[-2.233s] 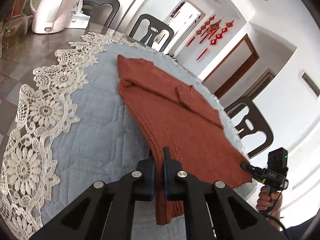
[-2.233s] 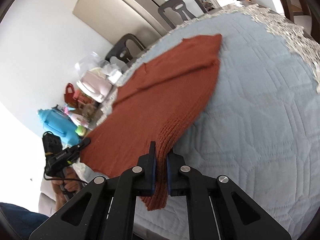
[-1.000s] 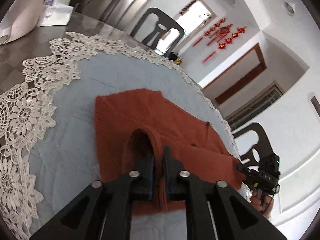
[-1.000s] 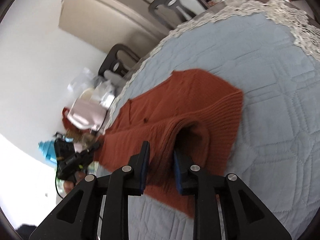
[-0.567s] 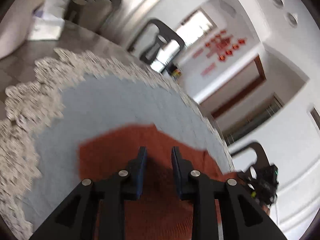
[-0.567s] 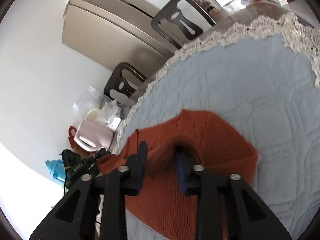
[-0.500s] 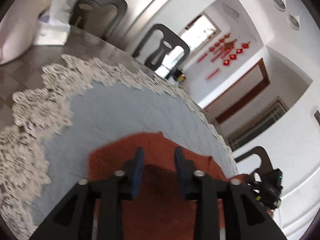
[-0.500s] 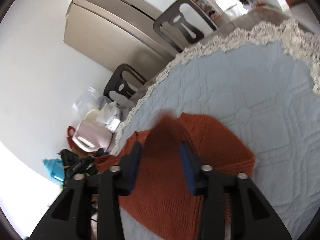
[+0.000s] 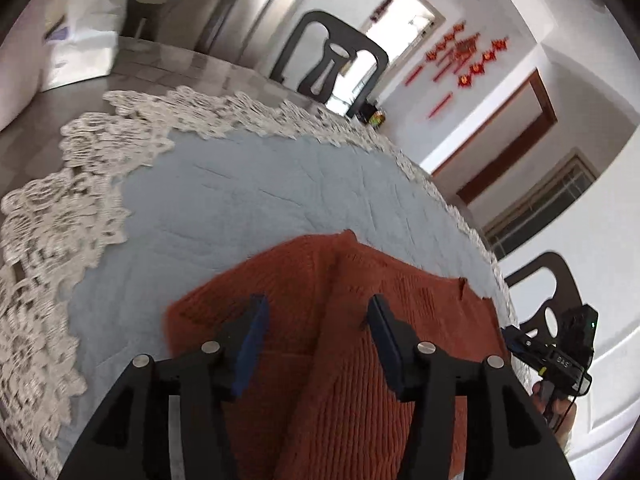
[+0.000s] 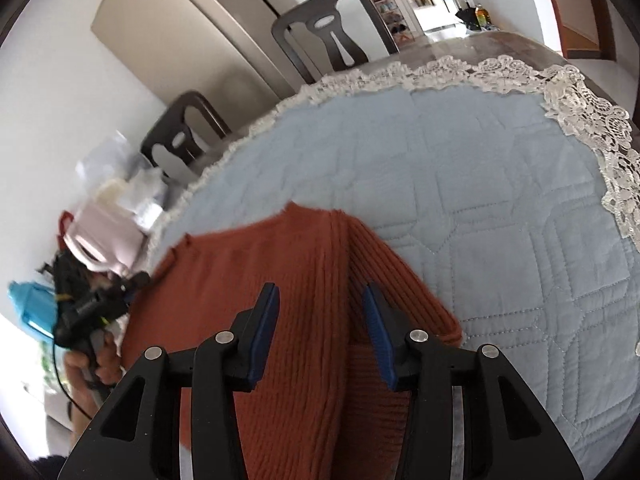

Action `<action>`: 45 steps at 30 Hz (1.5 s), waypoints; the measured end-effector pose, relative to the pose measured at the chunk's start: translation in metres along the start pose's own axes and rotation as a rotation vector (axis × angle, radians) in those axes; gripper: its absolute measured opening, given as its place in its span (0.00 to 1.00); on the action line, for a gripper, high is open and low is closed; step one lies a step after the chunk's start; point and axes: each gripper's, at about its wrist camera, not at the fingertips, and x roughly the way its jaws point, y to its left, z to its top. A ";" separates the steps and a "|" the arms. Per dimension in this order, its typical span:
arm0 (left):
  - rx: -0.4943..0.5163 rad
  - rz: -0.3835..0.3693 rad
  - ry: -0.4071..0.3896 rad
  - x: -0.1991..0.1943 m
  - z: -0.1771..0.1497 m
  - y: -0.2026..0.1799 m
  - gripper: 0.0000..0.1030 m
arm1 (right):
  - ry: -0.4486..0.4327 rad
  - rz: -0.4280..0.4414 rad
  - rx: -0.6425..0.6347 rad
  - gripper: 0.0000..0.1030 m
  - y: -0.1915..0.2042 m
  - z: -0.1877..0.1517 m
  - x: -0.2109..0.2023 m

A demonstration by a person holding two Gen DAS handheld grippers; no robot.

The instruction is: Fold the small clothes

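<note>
- The rust-red ribbed knit garment (image 9: pixel 360 320) lies folded on the pale blue quilted cloth with white lace edging (image 9: pixel 240 192) covering the worktop.
- Left tongs (image 9: pixel 316 320) gape wide above the garment, holding nothing.
- Right tongs (image 10: pixel 320 312) likewise spread, empty, over the garment.

bright daylight | soft shadows | motion blur at edges | strong fisheye curvature, dark corners

no legible text, labels or numbers
</note>
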 end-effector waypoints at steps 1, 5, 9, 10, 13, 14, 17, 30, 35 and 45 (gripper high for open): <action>0.015 0.009 0.008 0.003 0.000 -0.003 0.54 | 0.000 -0.009 -0.013 0.43 0.002 0.001 0.000; 0.077 0.020 0.027 0.004 0.005 -0.020 0.54 | 0.018 -0.039 -0.029 0.36 0.005 0.005 0.003; 0.107 -0.014 0.017 -0.002 0.004 -0.030 0.64 | 0.017 -0.053 -0.044 0.24 0.007 0.005 0.006; 0.116 -0.007 0.012 -0.003 0.004 -0.030 0.65 | 0.020 -0.063 -0.051 0.20 0.008 0.004 0.008; 0.146 0.056 0.033 0.004 0.001 -0.029 0.64 | 0.018 -0.071 -0.069 0.09 0.012 0.005 0.009; 0.159 0.089 0.045 0.008 0.000 -0.028 0.58 | 0.012 -0.068 -0.069 0.08 0.013 0.006 0.006; 0.154 0.131 0.025 0.008 0.004 -0.026 0.16 | -0.020 -0.059 -0.070 0.07 0.017 0.013 -0.001; 0.034 0.061 -0.052 0.002 0.009 0.013 0.07 | -0.027 -0.071 -0.001 0.07 -0.007 0.015 0.005; 0.053 0.082 -0.075 -0.001 0.009 0.011 0.07 | -0.021 -0.090 -0.007 0.07 -0.007 0.018 0.010; 0.055 0.148 -0.101 -0.035 0.003 0.011 0.28 | -0.104 -0.181 -0.125 0.22 0.030 -0.003 -0.038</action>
